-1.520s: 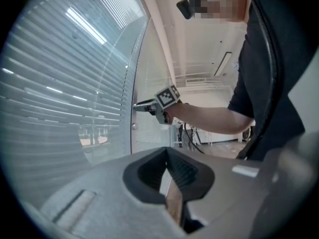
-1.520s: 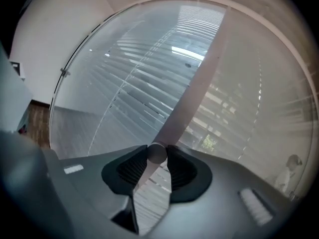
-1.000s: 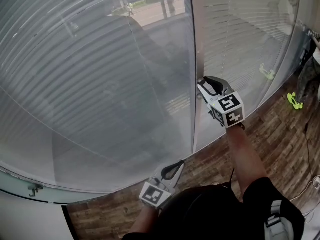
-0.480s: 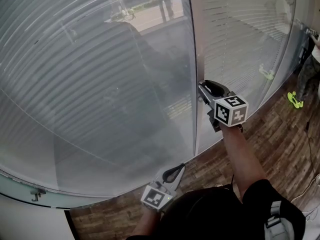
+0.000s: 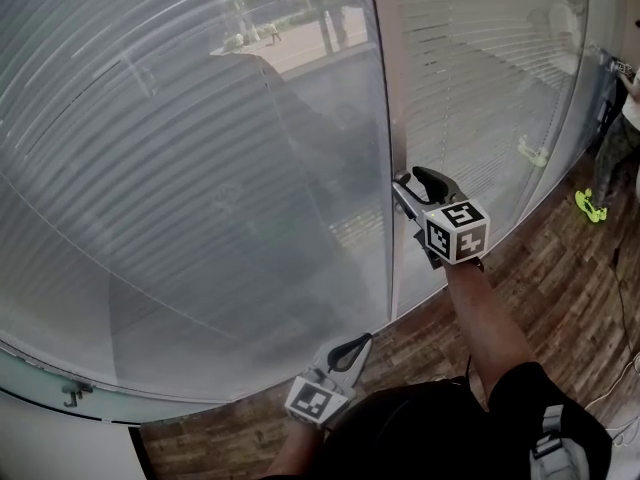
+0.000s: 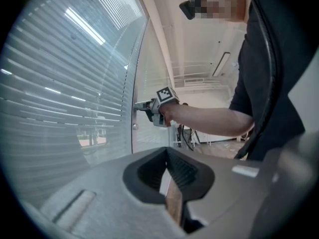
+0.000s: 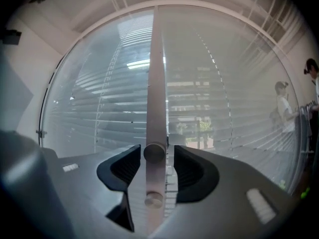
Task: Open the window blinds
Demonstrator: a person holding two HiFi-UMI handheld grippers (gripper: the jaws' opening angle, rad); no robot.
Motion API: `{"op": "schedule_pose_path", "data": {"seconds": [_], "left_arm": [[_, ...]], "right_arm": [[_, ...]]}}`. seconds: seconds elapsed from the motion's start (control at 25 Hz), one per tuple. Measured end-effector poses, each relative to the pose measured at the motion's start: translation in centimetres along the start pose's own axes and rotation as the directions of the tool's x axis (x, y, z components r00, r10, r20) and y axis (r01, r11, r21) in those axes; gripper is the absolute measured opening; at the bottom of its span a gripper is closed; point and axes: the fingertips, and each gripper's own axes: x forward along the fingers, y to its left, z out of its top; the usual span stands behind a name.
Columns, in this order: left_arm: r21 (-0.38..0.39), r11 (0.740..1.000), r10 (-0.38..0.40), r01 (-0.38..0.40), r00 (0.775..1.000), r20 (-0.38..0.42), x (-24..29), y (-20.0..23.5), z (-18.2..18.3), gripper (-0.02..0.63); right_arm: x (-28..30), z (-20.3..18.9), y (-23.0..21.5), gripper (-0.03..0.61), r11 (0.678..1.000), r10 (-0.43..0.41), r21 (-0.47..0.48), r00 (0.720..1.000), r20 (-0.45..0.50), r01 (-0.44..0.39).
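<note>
Straddling a small round metal knob (image 7: pixel 154 153) with the right gripper (image 7: pixel 157 164) at lower centre of its own view: jaws just opened wider, dark pads standing off on both sides, gripping nothing. Mounted on a smooth upright metal post (image 7: pixel 156 73), above a second knob (image 7: pixel 153 199), flatter. Flanked left and right by the window blinds (image 5: pixel 170 168), thin grey horizontal slats behind glossy glass. At lower centre of the head view, over wood-grain plank floor (image 5: pixel 560 258): left gripper (image 5: pixel 358 340), matte grey, jaws drawn together to a thin slit between dark ribbed pads, empty.
</note>
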Motion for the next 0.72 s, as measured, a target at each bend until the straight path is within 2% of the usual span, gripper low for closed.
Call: {"op": "schedule_pose_path", "data": {"seconds": [0.12, 0.2, 0.24, 0.28, 0.36, 0.4, 0.44, 0.52, 0.72], "left_arm": [[-0.003, 1.0, -0.002, 0.002, 1.0, -0.002, 0.1, -0.1, -0.1, 0.005], [-0.006, 1.0, -0.005, 0.005, 1.0, -0.008, 0.2, -0.2, -0.3, 0.005], [-0.007, 1.0, -0.006, 0.006, 1.0, -0.009, 0.2, -0.1, -0.4, 0.004], [-0.007, 1.0, -0.008, 0.008, 1.0, -0.009, 0.3, -0.1, -0.4, 0.005], [-0.003, 1.0, -0.015, 0.015, 1.0, -0.007, 0.5, -0.2, -0.4, 0.005], [-0.003, 1.0, -0.018, 0.018, 1.0, -0.007, 0.6, -0.3, -0.5, 0.005], [-0.005, 1.0, -0.018, 0.018, 1.0, -0.007, 0.6, -0.4, -0.5, 0.005], [-0.011, 1.0, -0.019, 0.018, 1.0, -0.007, 0.7, -0.4, -0.6, 0.005], [-0.022, 0.999, -0.025, 0.024, 1.0, -0.008, 1.2, -0.6, -0.6, 0.005]], "right_arm": [[-0.6, -0.4, 0.0, 0.216, 0.984, 0.01, -0.176, 0.999, -0.037, -0.016], [-1.0, -0.2, 0.5, 0.215, 0.94, 0.015, -0.34, 0.998, -0.064, -0.036], [-1.2, 0.2, 0.9, 0.215, 0.893, 0.011, -0.447, 0.997, -0.077, -0.044], [-1.2, 0.5, 1.4, 0.21, 0.818, -0.005, -0.572, 0.996, -0.093, -0.049], [-1.2, 0.4, 1.9, 0.195, 0.598, -0.065, -0.799, 0.989, -0.132, -0.067], [-1.1, -0.1, 2.0, 0.195, 0.499, -0.085, -0.862, 0.985, -0.15, -0.088], [-1.0, -0.6, 2.1, 0.195, 0.43, -0.093, -0.896, 0.981, -0.168, -0.113], [-0.9, -1.0, 2.2, 0.195, 0.349, -0.092, -0.925, 0.977, -0.193, -0.15], [-0.3, -1.0, 2.5, 0.167, 0.196, -0.1, -0.964, 0.974, -0.201, -0.179]]}}
